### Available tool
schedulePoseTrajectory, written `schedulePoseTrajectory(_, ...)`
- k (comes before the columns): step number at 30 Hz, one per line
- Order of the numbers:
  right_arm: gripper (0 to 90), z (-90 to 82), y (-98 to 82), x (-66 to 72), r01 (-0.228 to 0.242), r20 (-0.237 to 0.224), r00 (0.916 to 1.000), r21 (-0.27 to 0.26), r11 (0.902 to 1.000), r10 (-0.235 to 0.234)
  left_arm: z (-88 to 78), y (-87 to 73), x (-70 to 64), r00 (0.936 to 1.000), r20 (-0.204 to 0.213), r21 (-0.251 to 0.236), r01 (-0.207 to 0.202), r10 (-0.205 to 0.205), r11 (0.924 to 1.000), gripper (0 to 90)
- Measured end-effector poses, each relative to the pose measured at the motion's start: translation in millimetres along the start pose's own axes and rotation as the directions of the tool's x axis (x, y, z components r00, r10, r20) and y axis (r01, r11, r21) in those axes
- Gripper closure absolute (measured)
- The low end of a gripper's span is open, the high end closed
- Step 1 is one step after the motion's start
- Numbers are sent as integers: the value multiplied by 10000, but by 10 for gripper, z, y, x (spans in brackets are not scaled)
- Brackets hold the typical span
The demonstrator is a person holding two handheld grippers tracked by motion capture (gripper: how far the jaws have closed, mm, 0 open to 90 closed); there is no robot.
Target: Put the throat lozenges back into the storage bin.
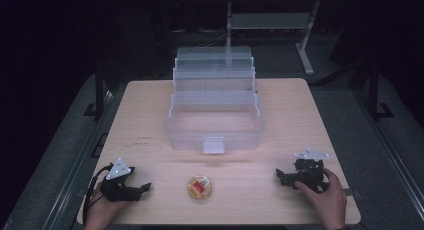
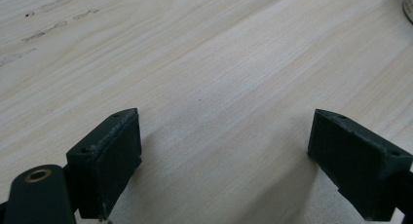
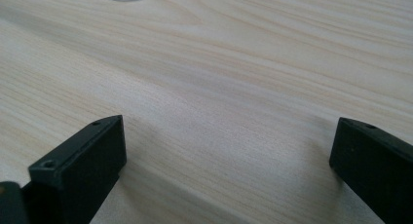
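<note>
While resting on table [image 1: 150,115], both grippers' fingers [image 2: 104,160] spread apart.

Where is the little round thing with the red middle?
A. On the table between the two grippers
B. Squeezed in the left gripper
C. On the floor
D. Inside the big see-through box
A: the small round container lies on the wooden table, between the left gripper and the right gripper, in front of the clear box.

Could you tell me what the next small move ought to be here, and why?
Probably bring the left hand-held gripper toward the small round container. It lies loose between both open grippers, nearer the left one, and the clear tiered organizer box stands open behind it.
</note>
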State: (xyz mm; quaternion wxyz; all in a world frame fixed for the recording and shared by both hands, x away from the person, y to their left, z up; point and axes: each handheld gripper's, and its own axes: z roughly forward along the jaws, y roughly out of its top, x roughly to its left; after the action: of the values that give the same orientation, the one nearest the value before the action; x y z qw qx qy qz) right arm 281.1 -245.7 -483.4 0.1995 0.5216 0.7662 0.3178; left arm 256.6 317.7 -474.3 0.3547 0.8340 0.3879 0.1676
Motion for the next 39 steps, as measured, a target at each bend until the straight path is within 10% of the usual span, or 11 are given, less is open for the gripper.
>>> schedulePoseTrajectory(39,0,3,3,-4,49,-25,10000,-1,10000,-49,-96,115,-45,9985,522,133,-150,142,9998,128)
